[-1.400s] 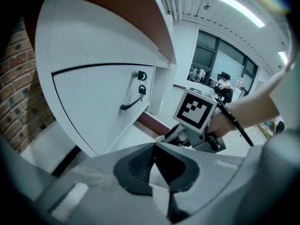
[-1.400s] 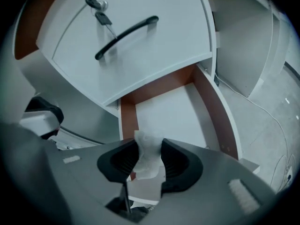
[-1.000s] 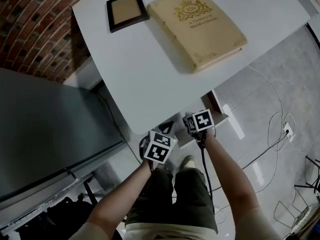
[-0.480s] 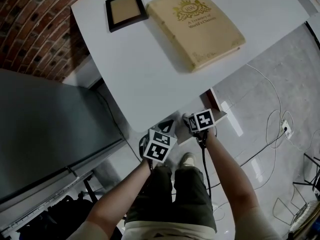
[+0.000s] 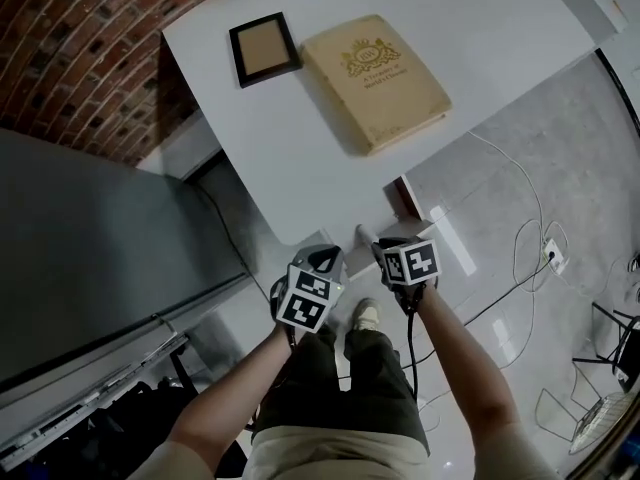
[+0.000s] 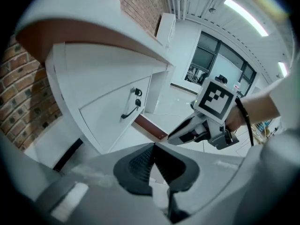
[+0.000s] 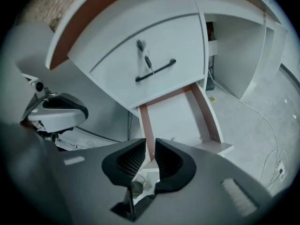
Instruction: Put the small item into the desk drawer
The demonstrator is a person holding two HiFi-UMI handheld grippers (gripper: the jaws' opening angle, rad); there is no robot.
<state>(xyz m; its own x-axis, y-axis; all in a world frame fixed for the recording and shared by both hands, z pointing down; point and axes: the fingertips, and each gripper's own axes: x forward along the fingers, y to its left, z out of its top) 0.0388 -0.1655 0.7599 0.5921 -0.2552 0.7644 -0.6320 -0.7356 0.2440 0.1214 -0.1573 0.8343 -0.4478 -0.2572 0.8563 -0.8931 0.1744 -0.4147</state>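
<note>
Your left gripper (image 6: pixel 153 146) is clenched: its two dark pads meet at the tips with nothing caught in them. Your right gripper (image 7: pixel 150 145) has just been closing and now stands released with only a narrow slit left. Nothing sits in that slit; through it you see the red-brown side rail of the open drawer (image 7: pixel 176 114).

In the head view both your forearms reach forward, side by side and near each other, to the front edge of the white bench (image 5: pixel 480 28). The left forearm (image 5: pixel 235 398) angles in from the lower left and the right forearm (image 5: pixel 465 368) from the lower right. Each gripper tips forward and down, marker cube facing up, just short of the bench's edge.

The drawer is pulled out below a closed front that carries a black handle (image 7: pixel 155 72) and a key (image 7: pixel 146 60). Your right gripper points at it, and your left gripper looks across at the right one from beside it.

Neither gripper holds the small item. The drawer floor looks pale, and a tiny dark speck on it just past your right jaws is too small to identify.

On the bench, well apart from your hands, a picture frame (image 5: pixel 265 48) lies just beside a cream book (image 5: pixel 375 80)
</note>
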